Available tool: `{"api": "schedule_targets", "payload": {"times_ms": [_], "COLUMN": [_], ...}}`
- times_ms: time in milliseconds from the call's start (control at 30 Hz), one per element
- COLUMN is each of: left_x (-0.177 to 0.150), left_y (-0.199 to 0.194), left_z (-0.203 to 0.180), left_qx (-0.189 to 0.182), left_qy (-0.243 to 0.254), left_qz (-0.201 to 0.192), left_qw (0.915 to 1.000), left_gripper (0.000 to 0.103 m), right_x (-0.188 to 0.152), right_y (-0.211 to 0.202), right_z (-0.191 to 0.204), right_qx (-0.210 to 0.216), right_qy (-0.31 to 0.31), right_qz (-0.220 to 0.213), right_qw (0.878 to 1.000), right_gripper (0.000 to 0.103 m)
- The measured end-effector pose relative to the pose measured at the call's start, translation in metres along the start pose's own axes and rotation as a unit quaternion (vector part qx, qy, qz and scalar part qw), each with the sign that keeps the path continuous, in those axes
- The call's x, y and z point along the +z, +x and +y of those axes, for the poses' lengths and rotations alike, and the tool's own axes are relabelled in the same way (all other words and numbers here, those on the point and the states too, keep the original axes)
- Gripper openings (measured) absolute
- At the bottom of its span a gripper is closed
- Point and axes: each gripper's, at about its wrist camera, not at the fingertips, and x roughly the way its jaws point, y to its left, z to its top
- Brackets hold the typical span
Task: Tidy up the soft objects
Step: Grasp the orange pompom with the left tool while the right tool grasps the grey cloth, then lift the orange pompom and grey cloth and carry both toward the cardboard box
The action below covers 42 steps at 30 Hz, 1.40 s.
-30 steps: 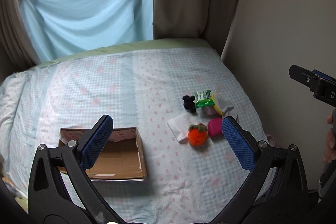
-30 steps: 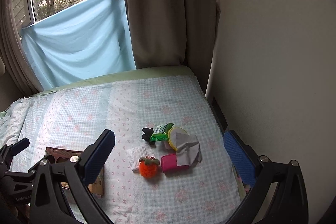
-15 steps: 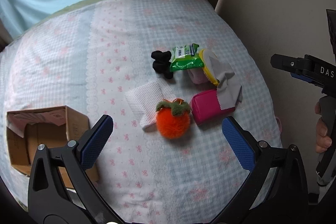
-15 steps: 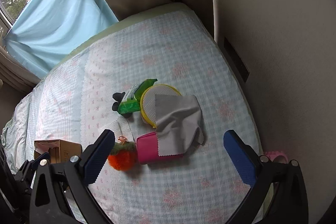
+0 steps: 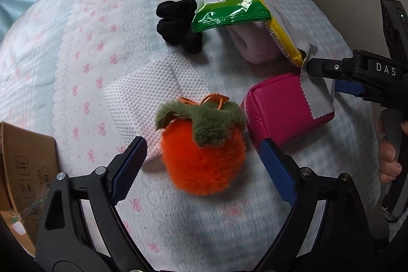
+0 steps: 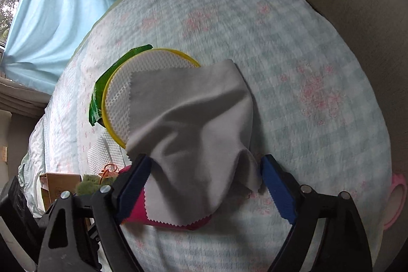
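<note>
Left view only: black scrunchie [image 5: 178, 24] and pale pink roll [image 5: 252, 45] on the bed [image 5: 204, 221].
Right view only: yellow-rimmed mesh disc [image 6: 142, 83] face-on, under the grey cloth [image 6: 193, 124].
Left claw [image 5: 202, 170]: closing, unclenched, straddling the orange plush fruit [image 5: 204, 157].
Right claw [image 6: 205, 188]: closing, unclenched, grey cloth between its jaws, over the pink pouch [image 6: 135, 210].
Cardboard box [image 5: 23, 170]: contents hidden.
</note>
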Motion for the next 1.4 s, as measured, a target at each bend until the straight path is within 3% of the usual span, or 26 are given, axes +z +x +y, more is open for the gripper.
{"api": "schedule_targets", "payload": {"times_ms": [100, 233, 300, 333, 467, 633, 1400], "left_x": [0.002, 0.006, 0.008, 0.009, 0.010, 0.009, 0.004], "left_y": [0.012, 0.021, 0.026, 0.028, 0.031, 0.027, -0.024], "left_z": [-0.004, -0.008, -0.011, -0.012, -0.011, -0.016, 0.001], "left_qx": [0.004, 0.007, 0.011, 0.011, 0.007, 0.005, -0.020], "left_qy": [0.008, 0.013, 0.017, 0.016, 0.013, 0.023, 0.004], "left_qz": [0.007, 0.016, 0.029, 0.033, 0.040, 0.034, -0.024], "left_qw": [0.9999, 0.9998, 0.9994, 0.9993, 0.9991, 0.9992, 0.9995], "left_gripper": [0.075, 0.048, 0.043, 0.036, 0.032, 0.030, 0.010], "right_x": [0.003, 0.008, 0.009, 0.010, 0.009, 0.009, -0.008], "right_y": [0.004, 0.004, 0.004, 0.003, 0.000, -0.006, -0.059], "right_z": [0.003, 0.005, 0.006, 0.005, 0.004, 0.009, 0.038], "right_qx": [0.010, 0.036, 0.049, 0.056, 0.076, 0.070, 0.075], "right_qy": [-0.005, -0.004, -0.003, 0.000, 0.007, -0.006, -0.021], "right_qz": [0.002, -0.001, -0.002, -0.002, -0.004, -0.012, -0.067], "right_qw": [1.000, 0.999, 0.999, 0.998, 0.997, 0.997, 0.995], "right_gripper": [0.070, 0.046, 0.035, 0.031, 0.017, 0.010, 0.010]}}
